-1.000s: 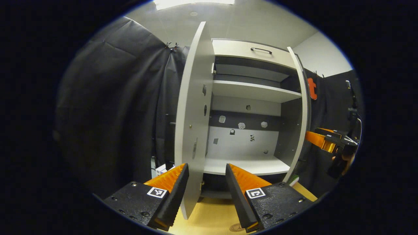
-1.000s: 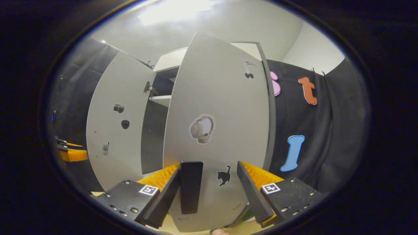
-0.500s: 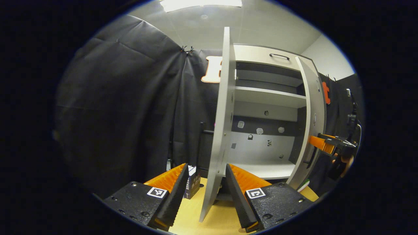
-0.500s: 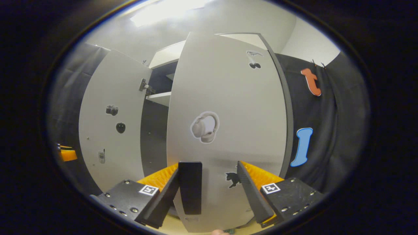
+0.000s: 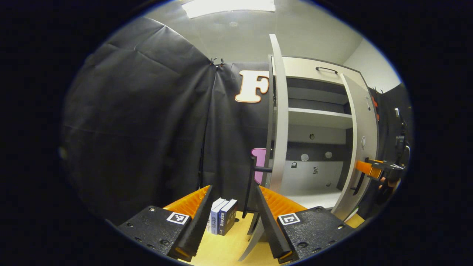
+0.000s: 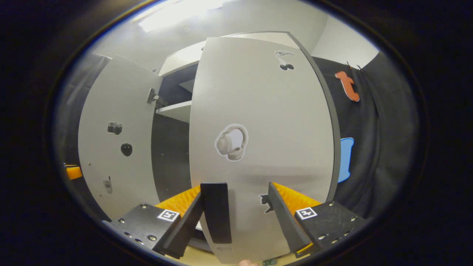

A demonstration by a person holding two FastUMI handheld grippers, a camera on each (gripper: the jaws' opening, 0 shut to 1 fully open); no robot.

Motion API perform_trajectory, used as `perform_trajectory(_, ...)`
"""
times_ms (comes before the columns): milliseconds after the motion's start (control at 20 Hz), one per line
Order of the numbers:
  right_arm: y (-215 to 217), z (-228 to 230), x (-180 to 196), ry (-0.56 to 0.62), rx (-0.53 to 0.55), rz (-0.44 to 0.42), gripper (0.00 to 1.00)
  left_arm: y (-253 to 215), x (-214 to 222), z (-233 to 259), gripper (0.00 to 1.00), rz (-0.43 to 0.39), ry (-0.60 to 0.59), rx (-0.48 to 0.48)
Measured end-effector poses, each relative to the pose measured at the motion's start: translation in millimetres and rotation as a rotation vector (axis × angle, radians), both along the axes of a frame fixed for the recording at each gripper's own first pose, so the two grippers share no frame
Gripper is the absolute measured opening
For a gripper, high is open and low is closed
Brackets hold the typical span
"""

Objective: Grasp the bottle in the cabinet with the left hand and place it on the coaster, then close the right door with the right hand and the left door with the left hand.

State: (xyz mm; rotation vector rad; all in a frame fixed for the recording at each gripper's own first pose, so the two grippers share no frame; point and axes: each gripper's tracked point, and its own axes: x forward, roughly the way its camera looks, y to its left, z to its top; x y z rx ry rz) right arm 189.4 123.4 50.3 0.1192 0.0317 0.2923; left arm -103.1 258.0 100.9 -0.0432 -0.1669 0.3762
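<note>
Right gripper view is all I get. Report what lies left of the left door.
Observer: Books stand upright on the table, near the cloth wall.
Operator: Now describe the cabinet's back wall.
Observer: Small stickers dot it, above the lower shelf.
Operator: Give me the left gripper.
Observer: The left gripper is open, with the left door edge-on just above its right finger.
</note>
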Motion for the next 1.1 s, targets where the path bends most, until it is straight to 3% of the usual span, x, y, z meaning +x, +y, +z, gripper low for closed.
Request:
perform_trajectory(350, 11, -2, 15, -0.013, -0.014, -0.047, 0.99, 5, 22, 21, 0.73, -0.065, -0.037, 0.030)
perform_trajectory(400, 13, -2, 17, -0.014, -0.013, -0.054, 0.99, 7, 24, 22, 0.67, -0.071, -0.040, 0.034)
perform_trajectory(450, 14, -3, 20, -0.014, -0.013, -0.061, 0.99, 8, 24, 22, 0.67, -0.075, -0.042, 0.037)
perform_trajectory(500, 15, -2, 23, -0.015, -0.014, -0.065, 0.99, 10, 27, 23, 0.73, -0.080, -0.043, 0.037)
perform_trajectory(600, 16, -4, 24, -0.017, -0.018, -0.073, 0.99, 10, 31, 24, 0.73, -0.106, -0.045, 0.034)
perform_trajectory(650, 16, -5, 25, -0.017, -0.018, -0.078, 0.99, 9, 32, 25, 0.67, -0.126, -0.047, 0.031)
perform_trajectory(800, 17, -4, 25, -0.020, -0.014, -0.077, 0.99, 6, 35, 24, 0.72, -0.177, -0.040, 0.019)
perform_trajectory(900, 18, 8, 20, -0.053, 0.020, -0.061, 0.97, 4, 38, 26, 0.65, -0.199, -0.039, 0.019)
perform_trajectory(950, 14, 15, 18, -0.078, 0.026, -0.073, 0.97, 2, 39, 26, 0.77, -0.207, -0.035, 0.022)
perform_trajectory(1000, 10, 22, 15, -0.103, 0.027, -0.085, 0.99, 1, 39, 25, 0.71, -0.206, -0.034, 0.026)
perform_trajectory(1100, 10, 27, 11, -0.117, 0.032, -0.080, 0.99, -1, 39, 26, 0.70, -0.201, -0.030, 0.028)
